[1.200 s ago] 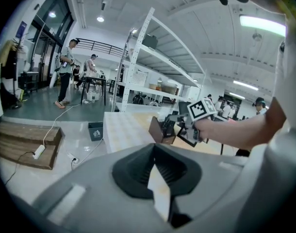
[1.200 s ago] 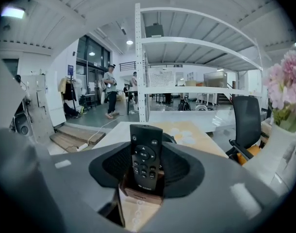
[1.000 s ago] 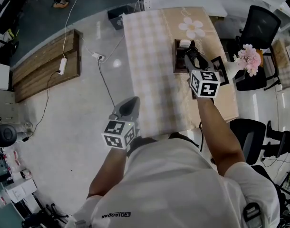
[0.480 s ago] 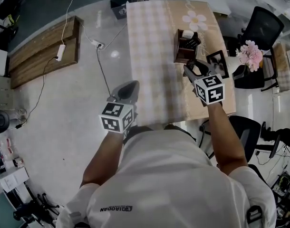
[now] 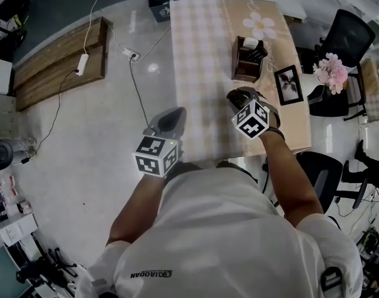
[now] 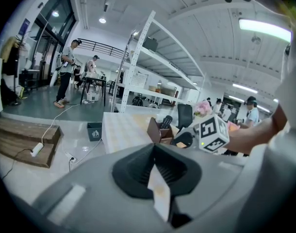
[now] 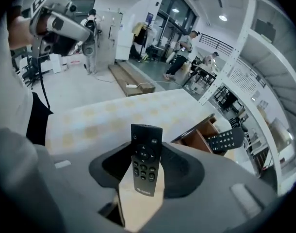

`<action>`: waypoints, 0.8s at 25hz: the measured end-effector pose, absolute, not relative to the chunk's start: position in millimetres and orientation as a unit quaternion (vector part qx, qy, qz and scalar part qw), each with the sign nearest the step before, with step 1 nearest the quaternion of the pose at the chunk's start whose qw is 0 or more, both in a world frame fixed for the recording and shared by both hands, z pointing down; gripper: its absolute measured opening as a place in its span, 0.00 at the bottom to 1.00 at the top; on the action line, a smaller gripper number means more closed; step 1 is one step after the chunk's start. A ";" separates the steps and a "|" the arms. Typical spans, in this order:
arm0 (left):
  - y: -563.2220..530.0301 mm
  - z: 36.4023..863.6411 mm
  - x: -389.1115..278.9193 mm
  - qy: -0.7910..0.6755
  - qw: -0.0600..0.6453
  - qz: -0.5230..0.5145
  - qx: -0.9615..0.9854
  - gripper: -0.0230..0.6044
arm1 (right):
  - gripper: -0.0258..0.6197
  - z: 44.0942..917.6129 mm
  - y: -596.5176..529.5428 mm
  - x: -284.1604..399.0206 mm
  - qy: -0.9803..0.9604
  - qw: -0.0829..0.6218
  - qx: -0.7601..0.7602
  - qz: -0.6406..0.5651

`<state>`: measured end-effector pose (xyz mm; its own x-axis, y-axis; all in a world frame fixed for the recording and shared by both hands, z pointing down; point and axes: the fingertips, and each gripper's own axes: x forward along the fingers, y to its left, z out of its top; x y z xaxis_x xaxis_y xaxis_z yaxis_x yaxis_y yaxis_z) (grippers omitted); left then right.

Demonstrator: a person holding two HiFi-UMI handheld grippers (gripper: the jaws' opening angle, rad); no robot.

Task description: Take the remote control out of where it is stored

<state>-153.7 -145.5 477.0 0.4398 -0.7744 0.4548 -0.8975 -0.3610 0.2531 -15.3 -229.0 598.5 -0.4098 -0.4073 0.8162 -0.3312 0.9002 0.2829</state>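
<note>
In the head view I'm holding the right gripper (image 5: pixel 241 97) over the table (image 5: pixel 199 73), toward its near right corner; its cube is hiding any load. Left gripper view: the left gripper (image 6: pixel 157 186) is sitting closed, apparently empty. Right gripper view: the jaws are clamping the remote control (image 7: pixel 146 159) upright, clear of the wooden box (image 7: pixel 199 139).

Black remote control (image 7: pixel 147 160), brown holder (image 5: pixel 239 73), beige-and-white checked tablecloth (image 5: pixel 199 73) under it, white daisy print (image 5: pixel 263 25) beyond the holder, pink flowers (image 5: pixel 329 73) to its right.
</note>
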 end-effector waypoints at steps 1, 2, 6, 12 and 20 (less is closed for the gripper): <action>-144.1 477.3 -156.0 -0.515 0.238 0.129 0.813 0.04 | 0.33 602.2 -229.2 -20.8 -0.837 0.500 0.215 -0.049; -142.8 477.7 -158.5 -0.517 0.239 0.129 0.812 0.04 | 0.33 606.3 -229.6 -26.2 -0.836 0.504 0.210 -0.057; -138.1 479.3 -166.2 -0.526 0.242 0.126 0.805 0.04 | 0.31 628.4 -235.2 -44.0 -0.832 0.519 0.179 -0.080; -131.6 479.1 -177.4 -0.537 0.244 0.125 0.798 0.04 | 0.19 657.4 -242.9 -58.3 -0.829 0.536 0.139 -0.076; -125.0 481.8 -186.4 -0.546 0.252 0.126 0.789 0.04 | 0.22 665.6 -244.1 -57.5 -0.830 0.542 0.120 -0.051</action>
